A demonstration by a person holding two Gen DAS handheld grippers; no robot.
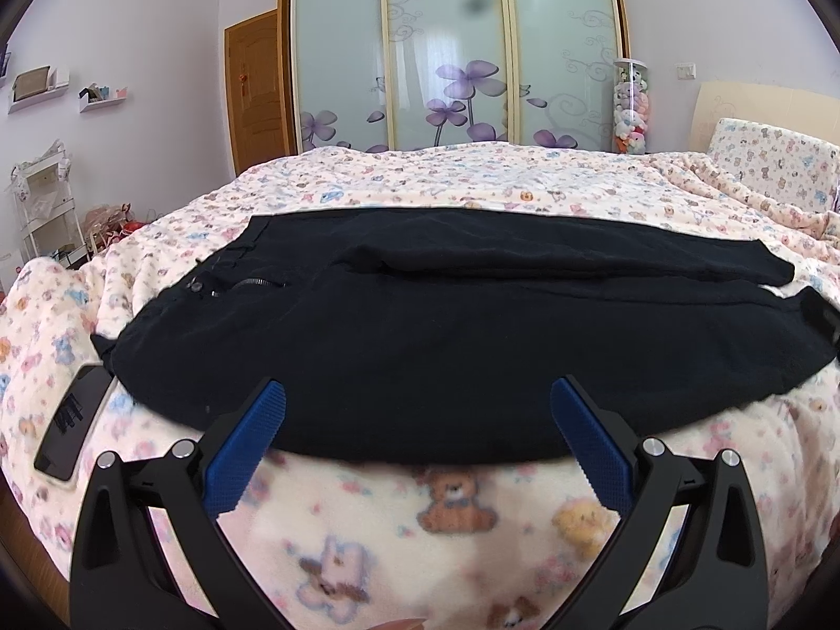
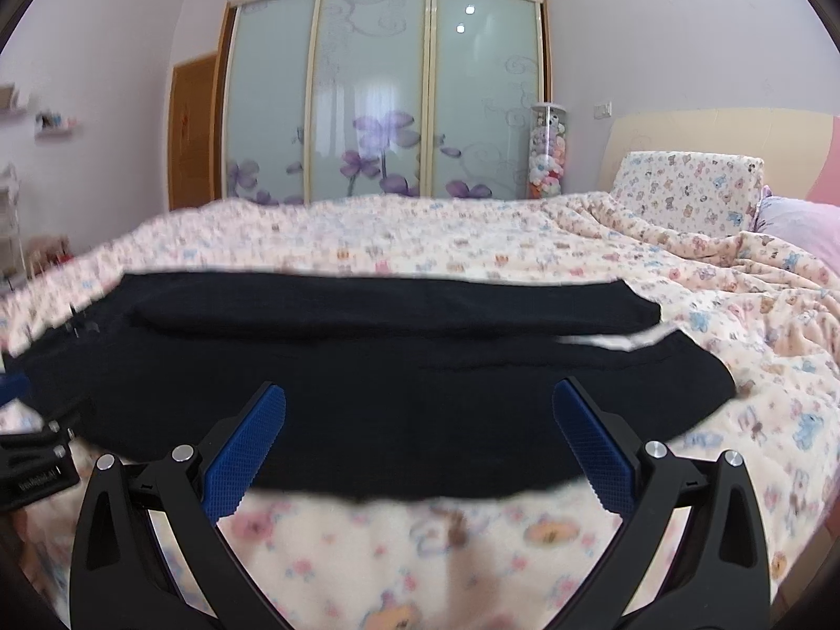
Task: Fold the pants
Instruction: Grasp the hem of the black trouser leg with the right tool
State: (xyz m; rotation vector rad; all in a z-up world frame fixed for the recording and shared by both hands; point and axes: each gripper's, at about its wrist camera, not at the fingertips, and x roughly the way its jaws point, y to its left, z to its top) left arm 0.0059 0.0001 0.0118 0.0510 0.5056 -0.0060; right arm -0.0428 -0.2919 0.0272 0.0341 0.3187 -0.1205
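Note:
Black pants [image 1: 446, 325] lie flat across the bed, waist with zipper [image 1: 257, 283] at the left, leg ends at the right. One leg lies beyond the other. My left gripper [image 1: 417, 394] is open and empty, hovering over the near edge of the pants. In the right wrist view the pants [image 2: 394, 378] stretch from left to right. My right gripper [image 2: 419, 396] is open and empty over their near edge, towards the leg ends. The left gripper's body [image 2: 31, 451] shows at the left edge of that view.
The bed is covered by a teddy-bear blanket [image 1: 446, 520]. A black phone [image 1: 71, 422] lies on it left of the waist. A pillow [image 2: 688, 189] and headboard are at the right. A wardrobe with sliding glass doors [image 1: 451, 47] stands behind the bed.

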